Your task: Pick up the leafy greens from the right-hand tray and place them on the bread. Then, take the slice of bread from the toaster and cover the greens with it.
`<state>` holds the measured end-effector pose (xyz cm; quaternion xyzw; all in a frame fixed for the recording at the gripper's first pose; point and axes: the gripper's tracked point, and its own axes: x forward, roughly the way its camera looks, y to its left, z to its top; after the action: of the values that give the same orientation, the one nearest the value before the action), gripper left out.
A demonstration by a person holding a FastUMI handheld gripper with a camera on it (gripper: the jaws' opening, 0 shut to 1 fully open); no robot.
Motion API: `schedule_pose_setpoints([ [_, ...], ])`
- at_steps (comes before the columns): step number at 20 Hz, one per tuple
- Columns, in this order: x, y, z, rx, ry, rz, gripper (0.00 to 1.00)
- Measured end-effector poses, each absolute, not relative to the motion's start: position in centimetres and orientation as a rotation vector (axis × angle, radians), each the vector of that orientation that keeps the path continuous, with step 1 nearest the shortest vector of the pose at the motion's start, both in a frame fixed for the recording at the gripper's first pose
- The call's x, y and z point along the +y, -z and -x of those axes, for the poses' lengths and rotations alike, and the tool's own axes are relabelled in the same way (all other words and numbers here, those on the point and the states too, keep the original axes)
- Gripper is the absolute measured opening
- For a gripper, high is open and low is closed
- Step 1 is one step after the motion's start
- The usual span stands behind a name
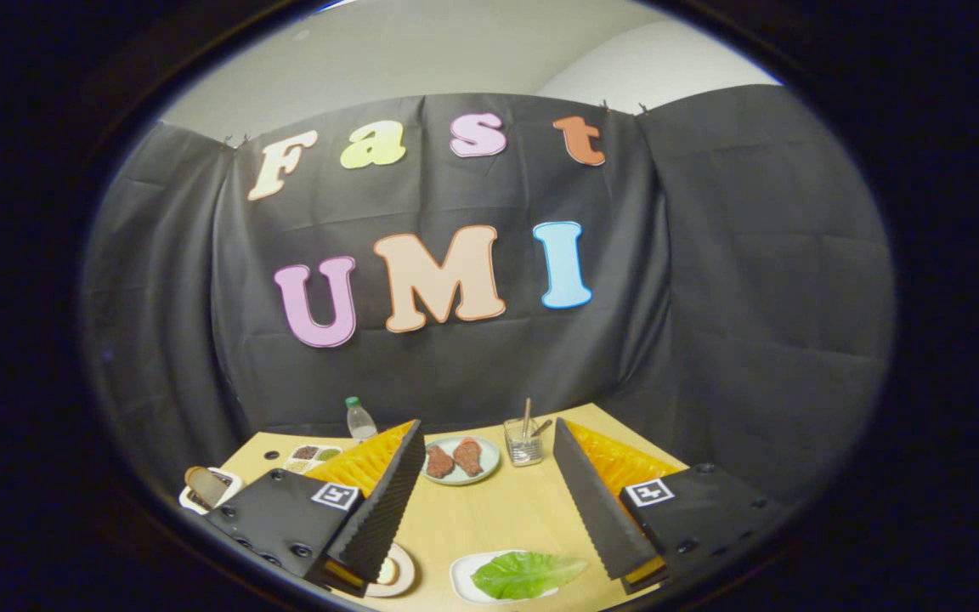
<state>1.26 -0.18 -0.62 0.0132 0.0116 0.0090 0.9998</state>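
My gripper (481,497) is open above the wooden table (489,518), its two black ribbed fingers spread wide with nothing between them. A green leaf (523,575) lies on a white tray (461,574) near the right finger's base, low between the fingers. A round plate (402,571) with a pale slice, partly hidden by the left finger, sits beside that tray. The white toaster (200,495) with a slice of bread (205,485) standing in it is left of the left finger.
Beyond the fingers, a pale plate (489,463) holds two brown pieces of meat. A glass with utensils (524,442) stands to its right. A small bottle (360,420) and a compartment dish (313,457) sit far left by the black cloth wall.
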Motion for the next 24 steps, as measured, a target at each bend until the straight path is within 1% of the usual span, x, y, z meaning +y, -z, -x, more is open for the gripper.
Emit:
schedule_pose_setpoints([
  [8, -0.6, 0.8, -1.5, 0.031, -0.015, -0.029, 0.97],
  [12, -1.0, 1.8, -1.6, 0.067, -0.02, 0.0, 0.97],
  [19, -3.6, 6.8, -2.2, 0.252, -0.068, 0.061, 0.97],
  [24, -5.3, 13.2, -3.1, 0.466, -0.139, 0.017, 0.98],
])
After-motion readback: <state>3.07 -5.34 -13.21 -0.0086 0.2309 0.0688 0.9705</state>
